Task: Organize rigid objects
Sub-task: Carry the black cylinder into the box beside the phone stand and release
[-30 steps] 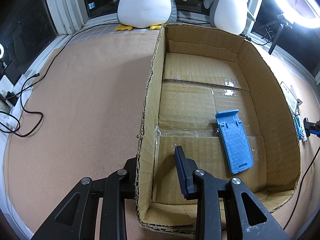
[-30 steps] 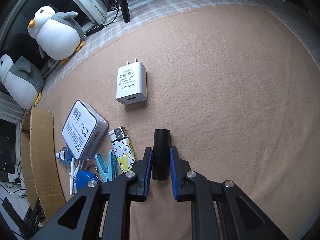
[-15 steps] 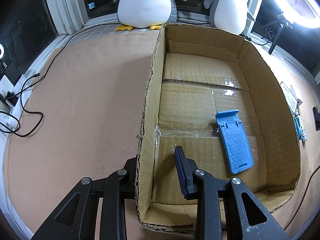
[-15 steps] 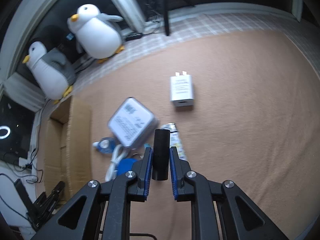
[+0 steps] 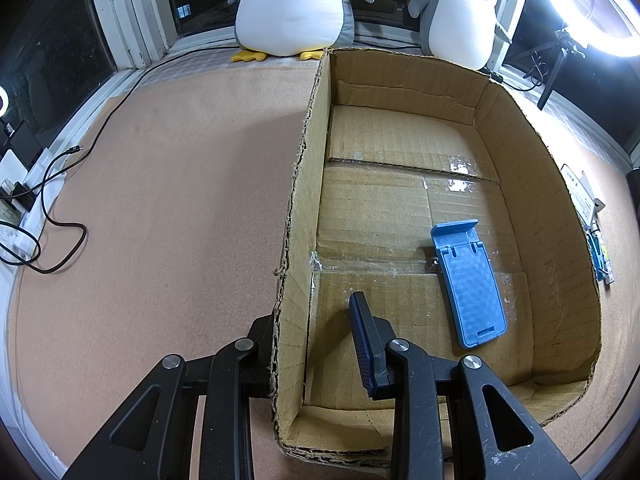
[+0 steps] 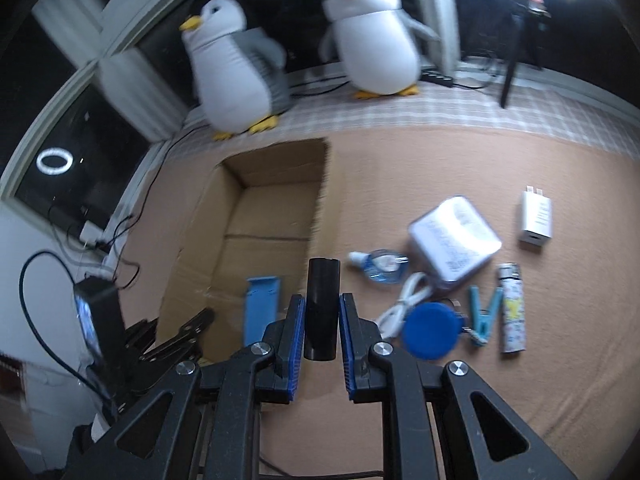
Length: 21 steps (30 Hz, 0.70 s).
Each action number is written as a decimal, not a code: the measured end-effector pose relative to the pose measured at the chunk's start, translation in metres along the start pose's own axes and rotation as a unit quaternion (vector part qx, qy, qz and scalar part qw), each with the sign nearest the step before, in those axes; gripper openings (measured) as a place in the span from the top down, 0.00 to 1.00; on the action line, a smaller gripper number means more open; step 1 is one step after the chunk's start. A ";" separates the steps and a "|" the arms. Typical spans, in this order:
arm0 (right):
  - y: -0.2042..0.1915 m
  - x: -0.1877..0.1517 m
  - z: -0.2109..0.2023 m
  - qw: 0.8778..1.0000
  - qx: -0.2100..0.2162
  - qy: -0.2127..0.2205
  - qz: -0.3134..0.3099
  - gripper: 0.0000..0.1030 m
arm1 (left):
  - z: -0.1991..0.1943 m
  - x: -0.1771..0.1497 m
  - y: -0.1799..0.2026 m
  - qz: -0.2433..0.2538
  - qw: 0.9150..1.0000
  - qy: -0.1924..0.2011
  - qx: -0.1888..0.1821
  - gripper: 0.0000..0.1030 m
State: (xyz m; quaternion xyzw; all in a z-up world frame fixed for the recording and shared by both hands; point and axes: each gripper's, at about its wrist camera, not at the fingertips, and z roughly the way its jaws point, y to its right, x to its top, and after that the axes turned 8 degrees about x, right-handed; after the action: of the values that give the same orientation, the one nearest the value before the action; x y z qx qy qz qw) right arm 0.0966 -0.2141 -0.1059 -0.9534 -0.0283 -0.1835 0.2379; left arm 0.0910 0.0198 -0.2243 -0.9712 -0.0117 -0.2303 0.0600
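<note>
My right claw [image 6: 322, 322] is clamped on a black cylinder [image 6: 322, 304], which stands up between the blue pads [image 6: 294, 340] and pokes out past the fingertips. Past its tip I see the right wall of the cardboard box [image 6: 276, 200]; a blue phone stand [image 6: 260, 308] lies flat inside, just left of the claw. Right of the claw on the tabletop [image 6: 440, 160] is a loose group: blue round disc [image 6: 430, 330], white cable [image 6: 404, 304], small clear bottle [image 6: 380, 266], white square case [image 6: 454, 240], blue clothespin [image 6: 486, 314], patterned lighter [image 6: 512, 308], and a white charger [image 6: 536, 222] further right, apart from the rest. View is motion-blurred.

My left claw [image 5: 316, 344] stands wide, straddling the box's left wall [image 5: 304, 208]: right finger inside the box, left finger outside, not pinching it. The phone stand [image 5: 468, 284] lies on the box floor, right of the inner finger, not touching it. Two plush penguins [image 5: 292, 4] sit behind the box by the window
</note>
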 end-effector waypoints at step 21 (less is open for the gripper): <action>-0.038 -0.010 0.085 0.995 -0.036 -0.075 -0.063 0.85 | 0.000 0.000 0.000 0.000 1.000 0.000 -0.001 0.70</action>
State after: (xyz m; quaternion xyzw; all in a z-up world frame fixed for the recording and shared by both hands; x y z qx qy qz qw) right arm 0.1102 -0.1401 -0.1626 -0.9688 -0.0993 -0.1271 0.1883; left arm 0.0913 0.0199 -0.2242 -0.9713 -0.0118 -0.2303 0.0589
